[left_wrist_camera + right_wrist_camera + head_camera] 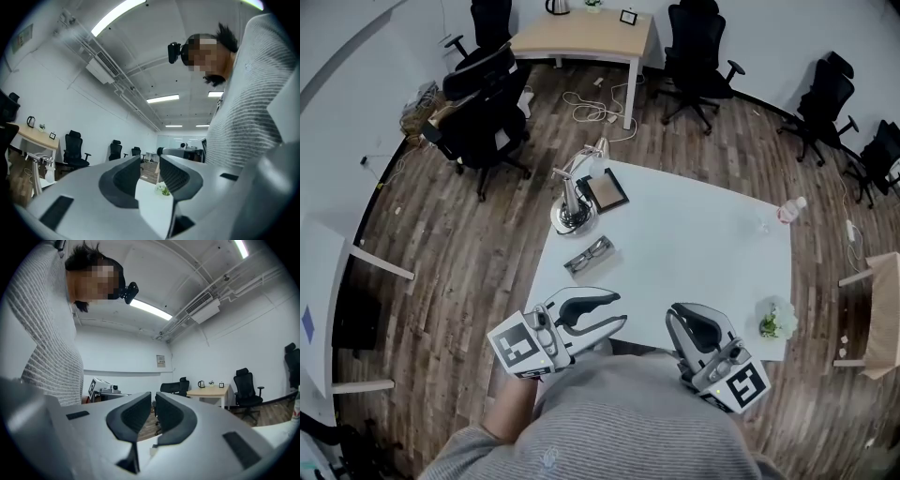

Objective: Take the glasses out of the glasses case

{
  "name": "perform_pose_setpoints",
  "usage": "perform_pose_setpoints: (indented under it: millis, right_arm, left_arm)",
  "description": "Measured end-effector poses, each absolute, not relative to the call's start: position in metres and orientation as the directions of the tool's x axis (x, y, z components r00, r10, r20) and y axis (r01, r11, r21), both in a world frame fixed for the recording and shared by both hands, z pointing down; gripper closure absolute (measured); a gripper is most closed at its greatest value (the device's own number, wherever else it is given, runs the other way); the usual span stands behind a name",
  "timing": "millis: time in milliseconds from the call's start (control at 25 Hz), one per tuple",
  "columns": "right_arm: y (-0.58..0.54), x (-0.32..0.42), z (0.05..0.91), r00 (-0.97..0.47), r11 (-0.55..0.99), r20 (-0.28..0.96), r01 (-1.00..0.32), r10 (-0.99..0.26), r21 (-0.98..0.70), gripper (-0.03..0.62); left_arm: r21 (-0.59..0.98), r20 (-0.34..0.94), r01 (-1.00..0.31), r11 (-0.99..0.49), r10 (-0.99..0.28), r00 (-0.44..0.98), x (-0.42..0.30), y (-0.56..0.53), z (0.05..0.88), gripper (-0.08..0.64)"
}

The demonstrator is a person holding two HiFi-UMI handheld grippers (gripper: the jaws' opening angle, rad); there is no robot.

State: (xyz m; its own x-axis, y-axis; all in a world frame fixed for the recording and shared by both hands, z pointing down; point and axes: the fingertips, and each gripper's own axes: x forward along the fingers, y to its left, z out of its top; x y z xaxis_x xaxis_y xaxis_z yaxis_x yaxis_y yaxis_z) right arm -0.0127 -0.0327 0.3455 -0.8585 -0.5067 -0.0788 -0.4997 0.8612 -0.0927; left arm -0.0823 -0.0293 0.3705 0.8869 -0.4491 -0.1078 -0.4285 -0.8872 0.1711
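Note:
In the head view a pair of dark glasses lies flat on the white table, left of its middle. Behind them, near the far left corner, sits a dark flat rectangular case with a brown inside. My left gripper hovers over the table's near edge, short of the glasses, and is open. In the left gripper view the left gripper has nothing between its jaws. My right gripper is at the near edge further right. Its jaws stand almost together, empty.
A metal stand rises beside the case. A small potted plant stands at the table's right edge and a pink-capped bottle at its far right corner. Black office chairs and a wooden desk stand beyond.

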Motion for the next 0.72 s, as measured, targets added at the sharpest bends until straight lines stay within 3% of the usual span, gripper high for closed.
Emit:
perform_pose_setpoints:
  millis: [160,480,720]
  right_arm:
    - [-0.035,-0.016,0.346,-0.858,0.861,-0.075,-0.501,-0.508,-0.093,0.568]
    - [-0.040,-0.014,0.347,-0.847,0.850,-0.073,-0.521,-0.527,-0.080,0.565]
    - [-0.045,-0.012,0.351,-0.837,0.837,-0.055,-0.540,-0.545,-0.089,0.565]
  left_arm:
    - [0.139,-0.053,-0.469,-0.872,-0.479,0.876,-0.094,-0.046,0.383,0.412]
    - [0.103,0.080,-0.559,-0.823,-0.553,0.829,-0.130,-0.096,0.417,0.410]
    - [0.097,0.106,-0.559,-0.824,-0.550,0.829,-0.136,-0.116,0.431,0.410]
